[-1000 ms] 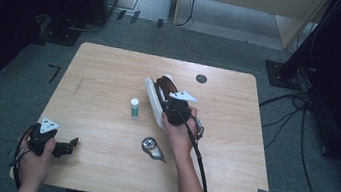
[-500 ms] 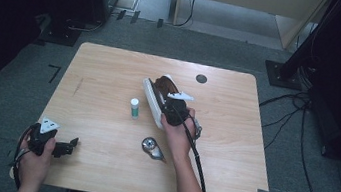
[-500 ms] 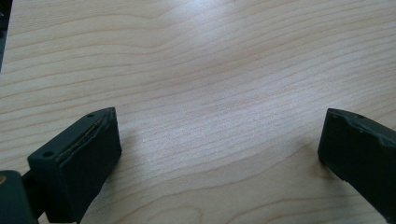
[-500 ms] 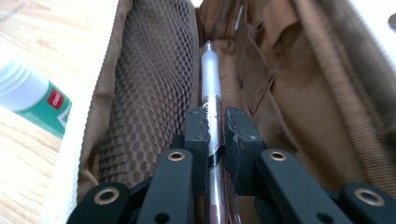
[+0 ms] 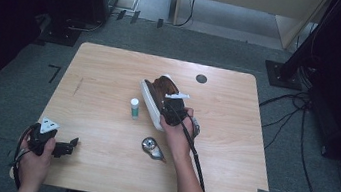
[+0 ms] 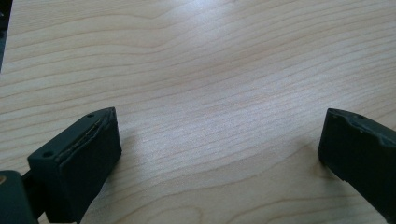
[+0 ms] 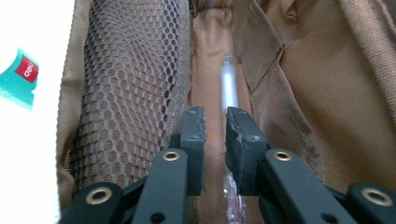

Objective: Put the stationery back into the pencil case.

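Wooden table (image 5: pixel 112 67) first. One pencil case (image 5: pixel 150 100) lying open just right of the middle: soft fabric and mesh, bound to sag if lifted by one flap. Two grippers: right gripper (image 7: pixel 215 123) down inside the case, jaws all but clenched, nothing pinched. Left gripper (image 6: pixel 217 140) spread wide and empty by the near left corner. One small white bottle (image 5: pixel 134 107) and one round metal gadget (image 5: pixel 151 146) near the case. One clear pen (image 7: pixel 229 84) on the lining inside: light, stiff, slick, best pinched mid-barrel.

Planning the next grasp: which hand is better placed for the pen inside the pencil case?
Right. The right gripper is inside the pencil case, jaws nearly shut over the pen. The left gripper sits open, far off left.
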Tool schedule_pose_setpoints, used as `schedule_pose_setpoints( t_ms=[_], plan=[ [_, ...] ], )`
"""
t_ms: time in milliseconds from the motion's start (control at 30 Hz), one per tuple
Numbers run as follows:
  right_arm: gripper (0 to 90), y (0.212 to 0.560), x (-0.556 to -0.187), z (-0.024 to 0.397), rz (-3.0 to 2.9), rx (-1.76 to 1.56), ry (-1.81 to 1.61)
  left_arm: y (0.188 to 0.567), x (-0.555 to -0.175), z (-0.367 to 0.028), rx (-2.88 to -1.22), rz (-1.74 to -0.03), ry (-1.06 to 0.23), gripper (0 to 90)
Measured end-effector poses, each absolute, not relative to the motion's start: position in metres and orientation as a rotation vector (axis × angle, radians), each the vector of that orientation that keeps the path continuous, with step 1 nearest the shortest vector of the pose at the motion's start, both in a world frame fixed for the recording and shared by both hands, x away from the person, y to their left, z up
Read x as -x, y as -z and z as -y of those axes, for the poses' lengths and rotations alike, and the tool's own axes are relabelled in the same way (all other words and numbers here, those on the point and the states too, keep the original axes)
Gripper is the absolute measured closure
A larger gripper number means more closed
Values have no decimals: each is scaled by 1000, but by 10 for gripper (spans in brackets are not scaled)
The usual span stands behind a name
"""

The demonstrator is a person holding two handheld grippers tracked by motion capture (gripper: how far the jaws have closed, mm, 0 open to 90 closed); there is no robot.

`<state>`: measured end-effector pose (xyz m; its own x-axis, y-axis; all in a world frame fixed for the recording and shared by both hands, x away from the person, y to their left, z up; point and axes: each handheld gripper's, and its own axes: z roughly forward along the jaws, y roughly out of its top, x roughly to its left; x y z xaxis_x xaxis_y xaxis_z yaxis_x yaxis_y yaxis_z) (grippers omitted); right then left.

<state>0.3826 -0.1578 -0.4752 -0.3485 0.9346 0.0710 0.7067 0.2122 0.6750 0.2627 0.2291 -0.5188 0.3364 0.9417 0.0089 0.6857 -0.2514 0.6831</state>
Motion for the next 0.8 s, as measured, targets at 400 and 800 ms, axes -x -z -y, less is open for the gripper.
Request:
schedule_pose_setpoints(
  t_ms=[400, 800],
  plan=[
    [753, 460, -372, 160, -2058, -1455, -1009, 519, -263, -229, -2023, -1420, -571, 0],
    [736, 427, -354, 171, -1978, -1384, -1140, 519, -263, -229, -2024, -1420, -571, 0]
  ],
)
